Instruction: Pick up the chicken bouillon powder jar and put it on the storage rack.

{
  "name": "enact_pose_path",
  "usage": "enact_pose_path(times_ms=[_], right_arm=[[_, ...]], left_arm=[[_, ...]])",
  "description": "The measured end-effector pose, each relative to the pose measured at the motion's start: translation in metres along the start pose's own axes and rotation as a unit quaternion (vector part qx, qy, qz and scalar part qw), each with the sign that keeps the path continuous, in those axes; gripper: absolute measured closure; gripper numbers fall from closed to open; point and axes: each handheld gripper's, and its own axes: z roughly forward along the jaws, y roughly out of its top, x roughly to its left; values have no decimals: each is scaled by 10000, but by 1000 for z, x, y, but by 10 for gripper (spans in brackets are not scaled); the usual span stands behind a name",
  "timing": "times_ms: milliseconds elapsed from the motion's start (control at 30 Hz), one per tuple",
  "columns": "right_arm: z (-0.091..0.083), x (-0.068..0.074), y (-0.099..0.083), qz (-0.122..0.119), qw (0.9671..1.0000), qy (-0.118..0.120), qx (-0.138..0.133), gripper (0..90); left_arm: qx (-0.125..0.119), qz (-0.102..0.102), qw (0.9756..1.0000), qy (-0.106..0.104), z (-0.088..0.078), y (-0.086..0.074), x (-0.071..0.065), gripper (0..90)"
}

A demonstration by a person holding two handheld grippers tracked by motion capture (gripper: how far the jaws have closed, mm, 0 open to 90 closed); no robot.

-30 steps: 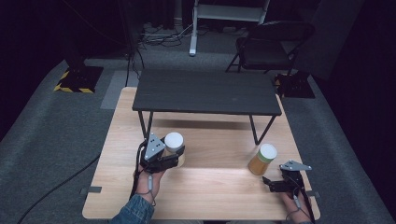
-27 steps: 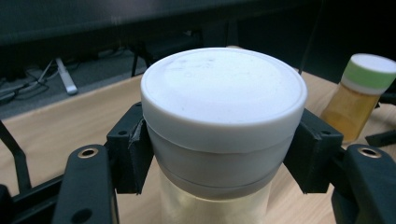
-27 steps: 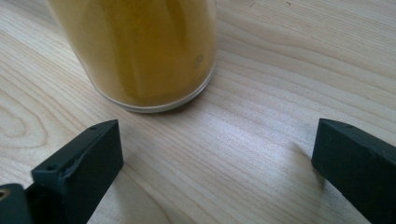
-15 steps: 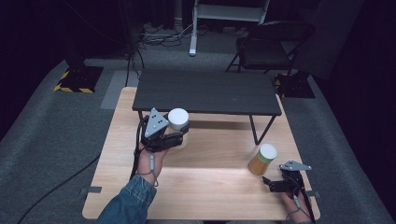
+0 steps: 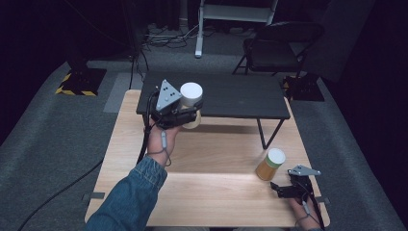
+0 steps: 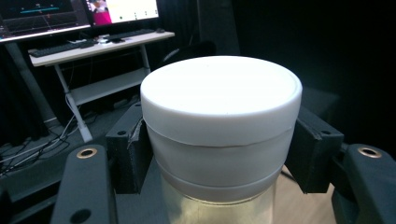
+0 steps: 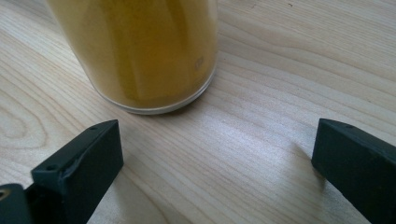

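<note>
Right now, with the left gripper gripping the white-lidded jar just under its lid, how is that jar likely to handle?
The jar looks rigid: its walls show no dent between the left gripper pads. Its smooth, glassy body could slip, though the lid's wider rim above the pads should catch it. Tall and round, it would probably tip if set down tilted, then roll.

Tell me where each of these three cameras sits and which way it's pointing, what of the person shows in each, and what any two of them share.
High view: above the person's side, looking forward and down on the wooden table; a denim sleeve, the left gripper and the right gripper show.
Left gripper view: on the left gripper, looking along its jaws, which clamp the white-lidded jar; a desk with monitors behind.
Right gripper view: on the right gripper, looking down at the table past open jaws to the yellow jar.
Shared: high and left gripper views show the white-lidded jar; high and right gripper views the yellow jar.
</note>
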Motion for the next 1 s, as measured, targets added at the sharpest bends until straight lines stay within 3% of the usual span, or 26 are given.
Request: enact_pose_path(times_ms=[167,433,633,800,867,933,1000], right_arm=[[0,0,0,-2,10000,3,-2,19],[0,-1,0,-9,10000,15,0,19],[0,-1,0,-11,10000,19,-1,19],[1,-1,1,-10,10000,19,1,19],[1,-1,1,-10,10000,18,0,19],[1,-1,1,-9,10000,18,0,19],[1,-1,1,-9,10000,18,1,19]], left_arm=[[7,-140,9999,16,15,7,13,330],[117,-200,9993,300,39,6,24,330],[118,-287,9991,302,47,1,35,329],[170,-235,9991,313,50,3,34,322],[143,-312,9988,349,50,2,34,199],[95,-376,9986,350,45,1,36,152],[-22,-280,9989,382,34,-3,35,129]])
